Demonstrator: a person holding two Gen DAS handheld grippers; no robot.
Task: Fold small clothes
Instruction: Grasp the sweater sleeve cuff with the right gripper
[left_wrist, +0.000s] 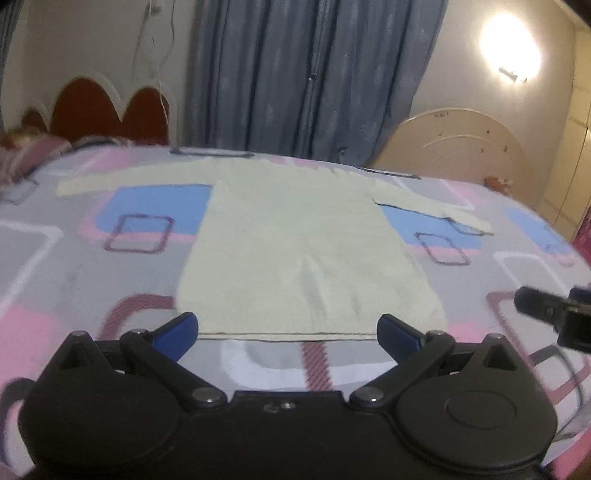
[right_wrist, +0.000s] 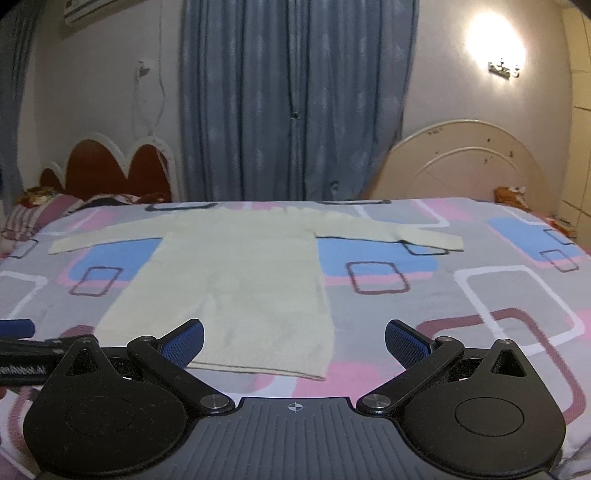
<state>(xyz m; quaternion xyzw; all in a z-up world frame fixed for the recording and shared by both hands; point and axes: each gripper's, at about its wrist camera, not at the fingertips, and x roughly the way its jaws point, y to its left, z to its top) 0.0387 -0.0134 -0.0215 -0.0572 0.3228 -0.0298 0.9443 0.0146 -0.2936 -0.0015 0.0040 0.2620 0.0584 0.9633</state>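
- Blue-padded fingers of the left gripper (left_wrist: 287, 334) stand spread wide apart with nothing between them; the near hem of the cream sweater (left_wrist: 299, 251) lies just ahead of the two pads and spans almost the whole gap.
- Likewise, the right gripper (right_wrist: 294, 341) is spread wide and holds nothing; the sweater (right_wrist: 236, 280) sits ahead and to the left of its midline, so that the hem's right corner lies in the gap, while the right pad has only bedspread in front of it.
- Laid flat, the sweater has its hem nearest both tools, its body running away from them, and both sleeves stretched out sideways at the far end. No fold shows in it.
- Judged from this, the work stands at its very start: the approach, before any first grasp.
- The next move seems to call for lowering each tool onto a hem corner or a sleeve end, closing on the knit alone, not the bedspread (right_wrist: 480, 295) beneath, and lifting both sides evenly.
- Each tool's tip appears at the edge of the other's view, so they sit near one another.
- Beyond the bed stand a blue curtain (right_wrist: 295, 99) and a lit wall lamp (right_wrist: 496, 40).
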